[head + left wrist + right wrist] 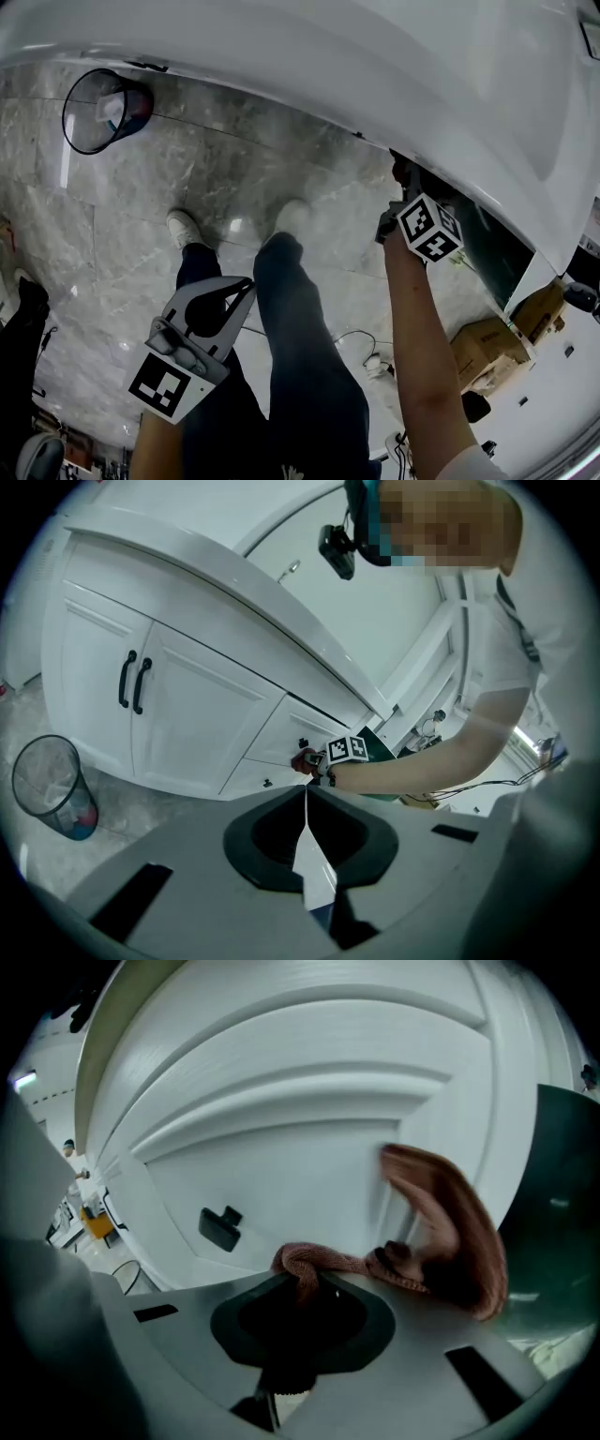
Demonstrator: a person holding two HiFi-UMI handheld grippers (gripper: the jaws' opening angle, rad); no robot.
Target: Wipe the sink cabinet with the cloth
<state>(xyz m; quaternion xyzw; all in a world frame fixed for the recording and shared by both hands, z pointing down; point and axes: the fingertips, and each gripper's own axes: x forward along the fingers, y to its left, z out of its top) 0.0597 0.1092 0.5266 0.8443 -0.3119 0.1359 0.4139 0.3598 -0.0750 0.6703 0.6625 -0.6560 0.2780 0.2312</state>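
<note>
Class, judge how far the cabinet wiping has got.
Done: the cloth is clamped in the right hand-held gripper. In hand: it is up at a drawer front. Left: wiped areas cannot be told; the double doors stand away from the cloth. The left hand-held gripper is shut, empty.

I can read no text anywhere; the cubes on both grippers carry only square black-and-white markers.
</note>
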